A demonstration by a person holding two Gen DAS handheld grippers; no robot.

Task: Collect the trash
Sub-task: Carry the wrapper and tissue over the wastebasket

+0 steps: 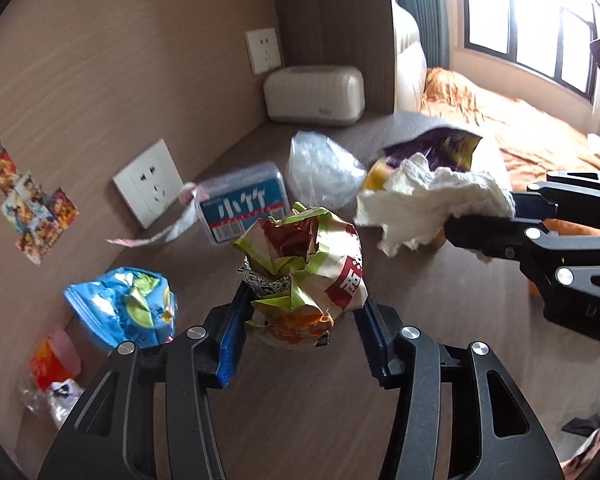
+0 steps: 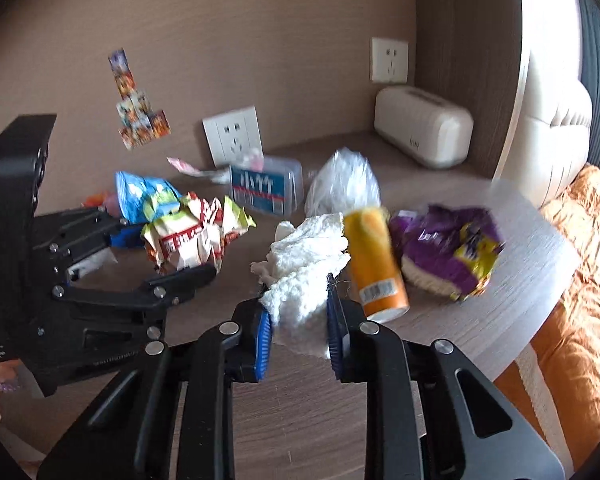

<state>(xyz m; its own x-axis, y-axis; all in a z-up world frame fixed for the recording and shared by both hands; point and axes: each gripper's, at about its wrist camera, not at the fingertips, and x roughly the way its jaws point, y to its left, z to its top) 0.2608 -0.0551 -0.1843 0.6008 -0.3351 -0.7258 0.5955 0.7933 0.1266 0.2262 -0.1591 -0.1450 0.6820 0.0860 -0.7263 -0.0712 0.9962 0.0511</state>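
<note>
I see a brown wood-grain surface [image 1: 440, 292] set against a matching wall, scattered with trash. My left tool [image 1: 300, 312] is clamped on a crumpled paper food wrapper [image 1: 304, 264], cream with green and red print, pinched between its blue pads. My right tool [image 2: 298, 328] is clamped on a wad of white paper towel [image 2: 300, 280], which bulges up and out between its blue pads.

I use the white double wall socket [image 1: 150, 182] as my landmark. Just right of it, against the wall, lies a clear plastic box with a blue label [image 1: 242, 204], with a thin strip of pink-and-white paper [image 1: 168, 226] trailing from its left end. Right of the box sits a crumpled clear plastic bag [image 1: 322, 168]. Farther right, near the surface's rounded edge, lies a purple and yellow snack bag [image 2: 452, 248], and beside it an orange cylindrical can [image 2: 378, 260], blurred, just behind the paper towel. Left of the socket and nearer to me lies a crumpled blue snack packet [image 1: 124, 308], and beyond that a small pink and orange wrapper [image 1: 54, 360]. Far along the wall from the socket, in the corner, stands a cream ribbed tissue box [image 1: 314, 94] beneath a second socket [image 1: 264, 50]. Colourful stickers [image 1: 24, 200] are on the wall left of the socket. A bed with an orange cover [image 1: 520, 128] lies past the surface.
</note>
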